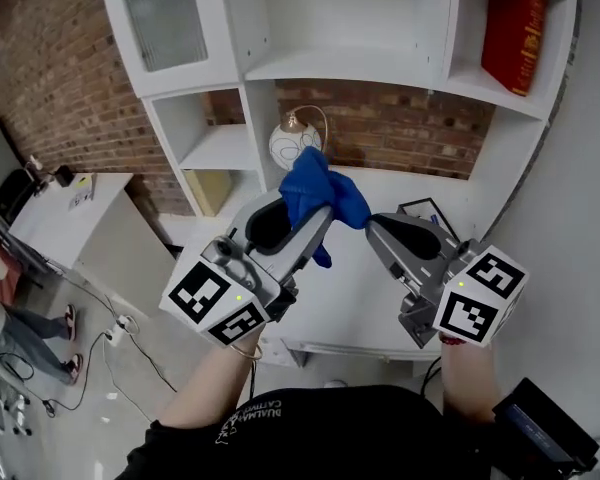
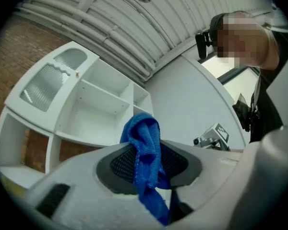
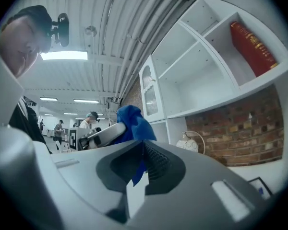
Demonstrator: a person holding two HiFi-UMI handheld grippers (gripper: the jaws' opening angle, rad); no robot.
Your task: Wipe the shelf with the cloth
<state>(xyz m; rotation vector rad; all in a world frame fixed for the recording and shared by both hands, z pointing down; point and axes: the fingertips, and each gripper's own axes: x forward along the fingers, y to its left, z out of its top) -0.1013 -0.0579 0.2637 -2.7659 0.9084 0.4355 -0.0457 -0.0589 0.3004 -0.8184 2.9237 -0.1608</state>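
That bunched blue terry cloth (image 1: 320, 193) looks soft and nappy, pinched by the black ribbed rubbery pads (image 2: 120, 165) of the matt grey plastic left gripper (image 1: 318, 223). The white shelf unit (image 1: 380, 68) is smooth painted board with a slight sheen. Rough red brick wall (image 1: 400, 128) behind it. At 1 o'clock there's a red hardback book (image 1: 513, 33) with a glossy cover, and at 11 o'clock a rippled frosted-glass door (image 1: 165, 13).

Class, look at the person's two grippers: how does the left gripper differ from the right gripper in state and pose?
The left gripper is shut on the blue cloth; the right gripper is shut on nothing. In the head view the left gripper slants up to the right and the right gripper up to the left, so their tips nearly meet. Both are grey and held before the white shelf.
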